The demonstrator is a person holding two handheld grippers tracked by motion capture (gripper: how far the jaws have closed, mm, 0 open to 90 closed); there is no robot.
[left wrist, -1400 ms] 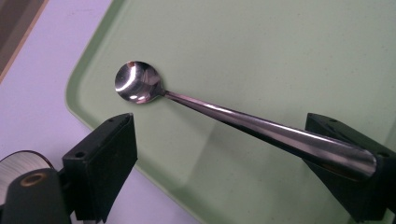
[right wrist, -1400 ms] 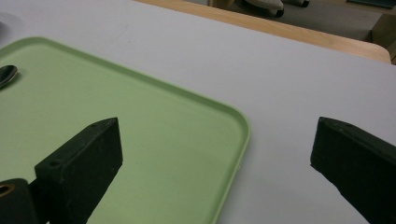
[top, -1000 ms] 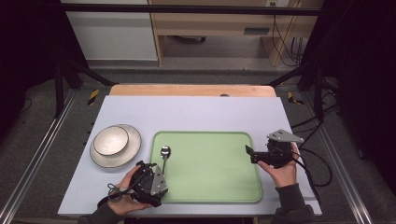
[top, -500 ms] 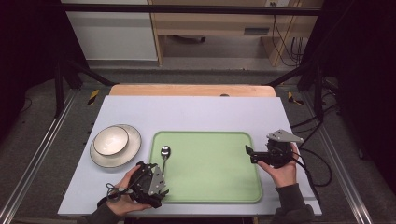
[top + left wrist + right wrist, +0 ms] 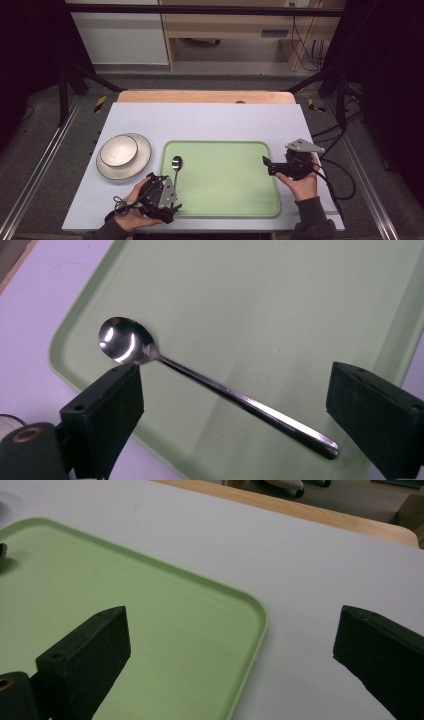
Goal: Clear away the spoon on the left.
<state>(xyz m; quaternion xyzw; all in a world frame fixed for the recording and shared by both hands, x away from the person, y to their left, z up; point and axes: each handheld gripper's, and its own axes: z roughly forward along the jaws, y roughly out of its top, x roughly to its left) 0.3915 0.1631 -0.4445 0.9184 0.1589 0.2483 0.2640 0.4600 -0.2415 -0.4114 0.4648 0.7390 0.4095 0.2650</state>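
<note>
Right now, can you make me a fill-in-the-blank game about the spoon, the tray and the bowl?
1. The spoon lies on the ____ tray.
2. The bowl sits on a ____.
3. The left gripper has its jaws ____ around the spoon's handle, not touching it.
4. The right gripper holds ____ between its open jaws.

Missing words: green; plate; open; nothing

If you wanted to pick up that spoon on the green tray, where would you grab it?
Probably mid-handle. The spoon lies flat on the tray, and its straight, thin handle gives the fingers two parallel sides to close across, unlike the rounded bowl. Come down from above with the left gripper, which is open with its fingers already either side of the handle.
</note>
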